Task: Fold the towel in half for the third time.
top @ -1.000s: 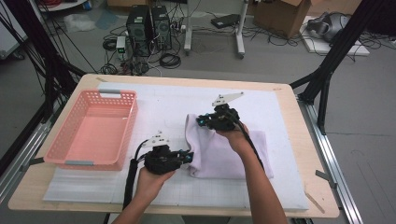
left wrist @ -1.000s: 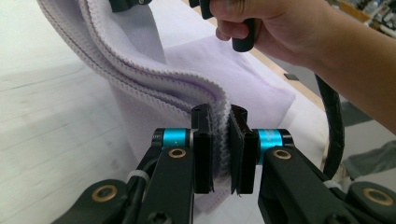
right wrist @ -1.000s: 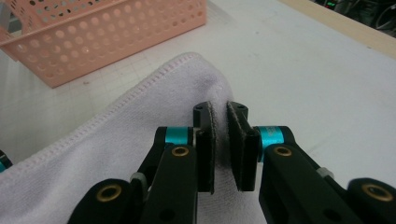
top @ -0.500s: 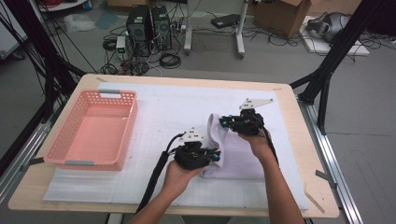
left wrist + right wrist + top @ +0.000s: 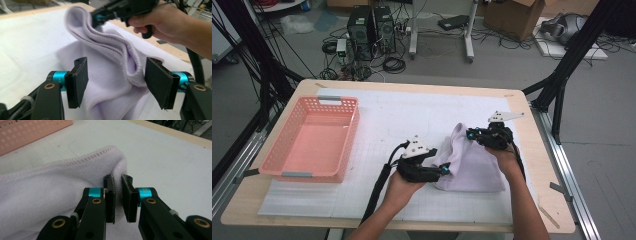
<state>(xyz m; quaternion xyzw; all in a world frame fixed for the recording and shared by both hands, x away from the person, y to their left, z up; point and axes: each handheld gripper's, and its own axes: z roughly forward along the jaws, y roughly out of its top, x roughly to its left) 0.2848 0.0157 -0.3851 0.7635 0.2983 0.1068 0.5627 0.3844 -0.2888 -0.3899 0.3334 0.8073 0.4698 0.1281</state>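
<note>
Lilac towel lies on tabletop, well right of pink basket. R gripper – jaws pinched on towel's far corner, lifted. L gripper – jaws wide apart, straddling towel's near fold.

High view overlooks the table; gripper views sit close, perhaps sharing the towel.

cloth: pale lilac towel, stitched hem | crumpled, far corner lifted | your table's right half, on white mat
</note>
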